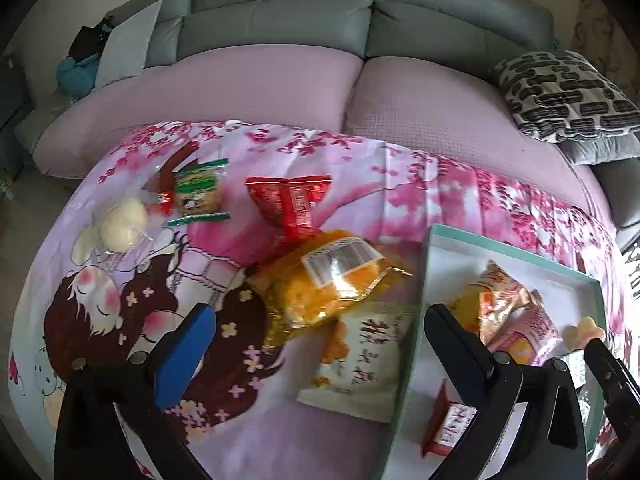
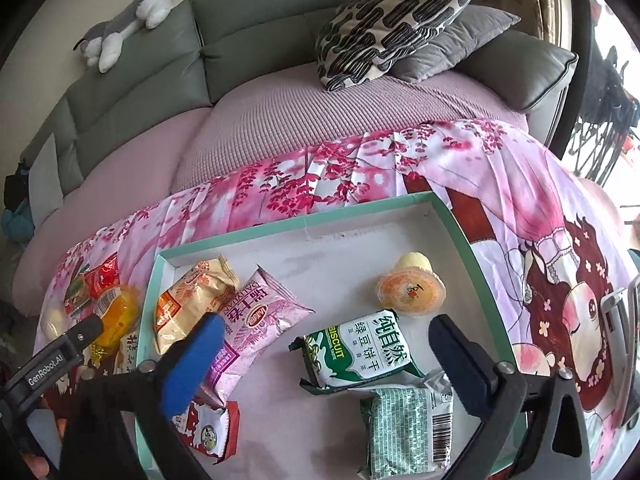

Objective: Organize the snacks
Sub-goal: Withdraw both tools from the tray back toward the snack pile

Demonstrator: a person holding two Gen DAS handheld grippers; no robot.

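Over the pink printed cloth, my left gripper point(image 1: 320, 344) stands open; a yellow snack bag point(image 1: 320, 292) and a white packet point(image 1: 360, 364) lie below its gap, untouched. Further off lie a red packet point(image 1: 292, 204), a green-edged cookie pack point(image 1: 196, 196) and a pale bun point(image 1: 124, 224). My right gripper point(image 2: 328, 360) is open over the teal-rimmed box point(image 2: 460, 224), above a green biscuit packet point(image 2: 360, 352). Inside the box also lie a pink wafer pack point(image 2: 264, 316), an orange-cream bag point(image 2: 192, 304), a jelly cup point(image 2: 412, 292) and a green-white packet point(image 2: 404, 428).
A grey sofa point(image 1: 280, 20) with a pink seat cover stands behind the cloth. A black-and-white patterned pillow point(image 2: 392, 20) and a grey cushion point(image 2: 460, 40) sit at its right end. A plush toy point(image 2: 124, 24) lies on the sofa back.
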